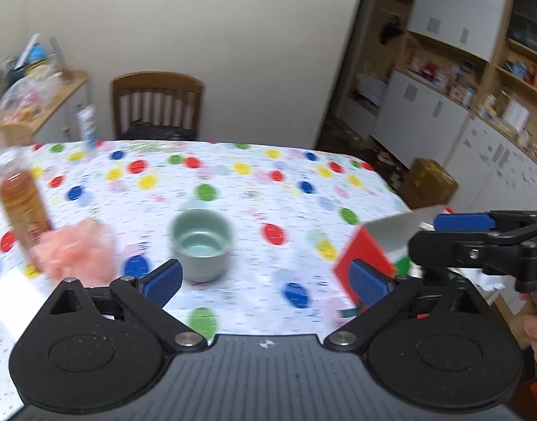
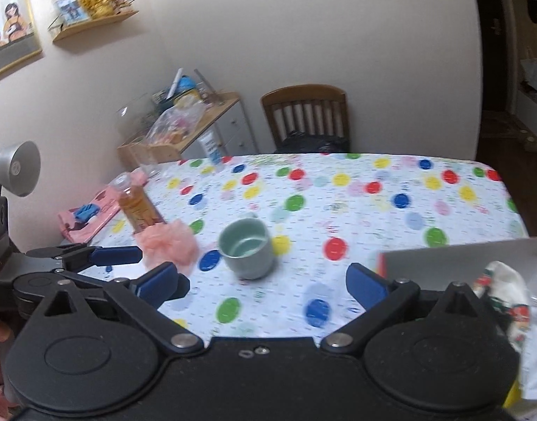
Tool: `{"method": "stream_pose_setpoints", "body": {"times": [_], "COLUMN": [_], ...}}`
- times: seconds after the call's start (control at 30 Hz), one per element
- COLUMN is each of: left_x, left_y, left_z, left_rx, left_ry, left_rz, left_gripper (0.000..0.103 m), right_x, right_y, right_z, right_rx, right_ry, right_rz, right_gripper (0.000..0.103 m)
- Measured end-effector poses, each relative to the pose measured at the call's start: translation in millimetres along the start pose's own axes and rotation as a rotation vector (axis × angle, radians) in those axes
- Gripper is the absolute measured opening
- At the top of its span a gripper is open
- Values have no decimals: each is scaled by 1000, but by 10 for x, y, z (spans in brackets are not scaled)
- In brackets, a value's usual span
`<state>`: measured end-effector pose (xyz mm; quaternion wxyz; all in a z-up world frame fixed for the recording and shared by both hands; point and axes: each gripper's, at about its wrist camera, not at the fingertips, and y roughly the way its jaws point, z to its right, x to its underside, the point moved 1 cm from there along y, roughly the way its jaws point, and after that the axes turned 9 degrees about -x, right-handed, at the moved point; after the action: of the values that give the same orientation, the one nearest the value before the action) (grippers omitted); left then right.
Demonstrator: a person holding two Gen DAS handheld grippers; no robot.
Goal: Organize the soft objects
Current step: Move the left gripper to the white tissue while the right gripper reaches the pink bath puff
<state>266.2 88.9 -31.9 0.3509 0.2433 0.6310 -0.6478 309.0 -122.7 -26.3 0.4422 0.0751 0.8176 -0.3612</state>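
Nearest the lens, the left gripper is hovering over the spotted table with jaws spread wide and holding nothing; the right gripper is likewise gaping empty. The pink puff, apparently the soft item awaiting sorting, is lying beside the amber bottle, left of the green cup. The red box is standing open at right, apparently as the receptacle, with printed cloth already sitting inside.

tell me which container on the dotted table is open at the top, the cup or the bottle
The pale green cup: its mouth is open and you can see inside. The amber bottle behind the pink puff has a cap on.
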Motion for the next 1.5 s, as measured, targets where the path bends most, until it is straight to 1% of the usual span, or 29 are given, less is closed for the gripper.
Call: {"method": "stream_pose_setpoints", "body": {"times": [0.13, 0.27, 0.37, 0.5, 0.73, 0.93, 1.0, 1.17, 1.33, 1.5], "left_x": [74, 165, 232, 333, 551, 661, 690, 754, 818, 840], "left_y": [16, 26, 61, 170, 314, 484, 545, 719, 899, 1060], "left_z": [-478, -894, -1191, -1529, -1961, -2225, -2290, -2452, -2560, -2570], "left_rx": [-89, -247, -308, -380, -457, -491, -505, -546, -560, -586], "left_ry": [-69, -108, -158, -201, -256, -315, -329, -369, -417, -419], "left_rz": [7, 31, 16, -24, -44, -55, -58, -71, -95, -109], "left_gripper": [102, 102, 102, 102, 102, 102, 102, 102, 102, 102], "right_x": [-61, -101, -135, -177, -207, -252, -263, -261, -233, -202], "right_y": [304, 621, 840, 1126, 1630, 2068, 2216, 2582, 2907, 3163], "right_z": [-227, -429, -565, -698, -974, -1168, -1215, -1302, -1348, -1352], "right_rx": [-17, -34, -37, -37, -55, -69, -72, -45, -15, 3], "right_ry": [-21, -33, -48, -51, -81, -83, -84, -97, -101, -80], "right_rz": [-23, -49, -69, -87, -133, -174, -189, -234, -269, -299], "right_gripper": [102, 102, 102, 102, 102, 102, 102, 102, 101, 101]}}
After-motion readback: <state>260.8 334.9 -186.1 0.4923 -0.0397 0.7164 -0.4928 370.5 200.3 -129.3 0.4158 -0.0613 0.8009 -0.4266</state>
